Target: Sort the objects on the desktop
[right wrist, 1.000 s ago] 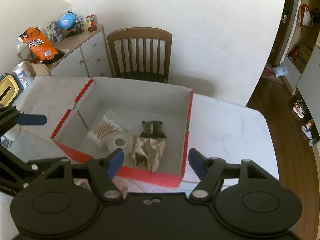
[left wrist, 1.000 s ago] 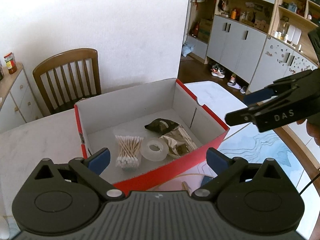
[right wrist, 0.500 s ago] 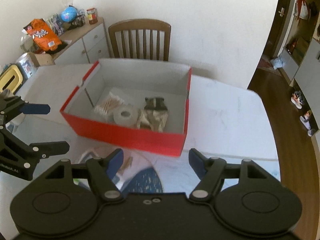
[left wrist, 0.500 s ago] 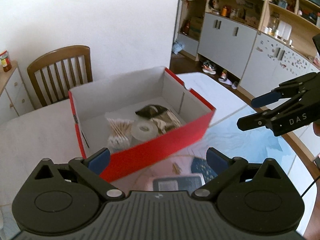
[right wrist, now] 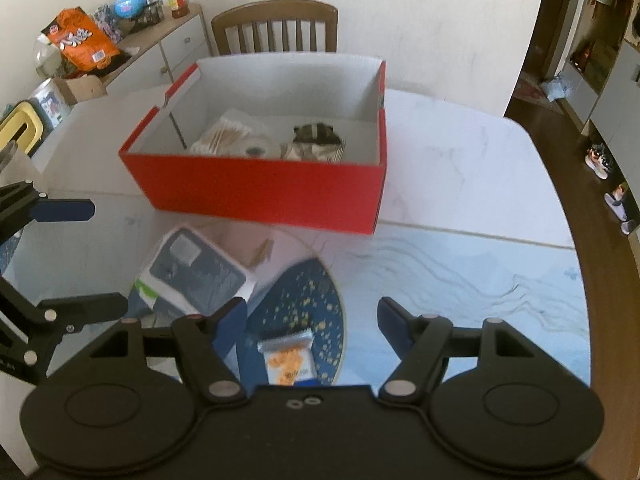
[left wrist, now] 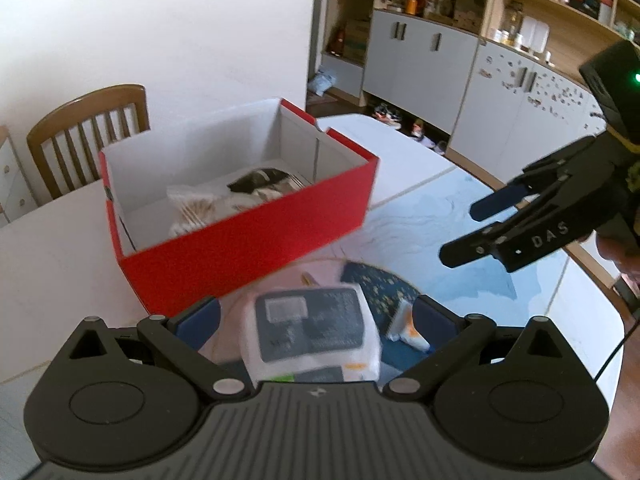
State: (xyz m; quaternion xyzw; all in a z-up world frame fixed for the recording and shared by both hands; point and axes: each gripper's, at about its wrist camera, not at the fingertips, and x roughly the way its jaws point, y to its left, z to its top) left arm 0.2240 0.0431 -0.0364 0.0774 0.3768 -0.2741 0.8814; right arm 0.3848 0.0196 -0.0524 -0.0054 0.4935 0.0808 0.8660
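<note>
Red box on white marble table; wooden chair behind.

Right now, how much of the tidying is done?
Partly. The red box already holds cotton swabs, a tape roll and dark packets. Nothing is in hand: both the left gripper and right gripper are open. Left on the table: a tissue pack and a small orange sachet.

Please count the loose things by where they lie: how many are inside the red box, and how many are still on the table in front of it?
Inside the red box: 3 (cotton swabs, tape roll, dark foil packets, taken as one heap)
On the table: 3 (tissue pack, small orange sachet, small wooden piece)
Total: 6
</note>
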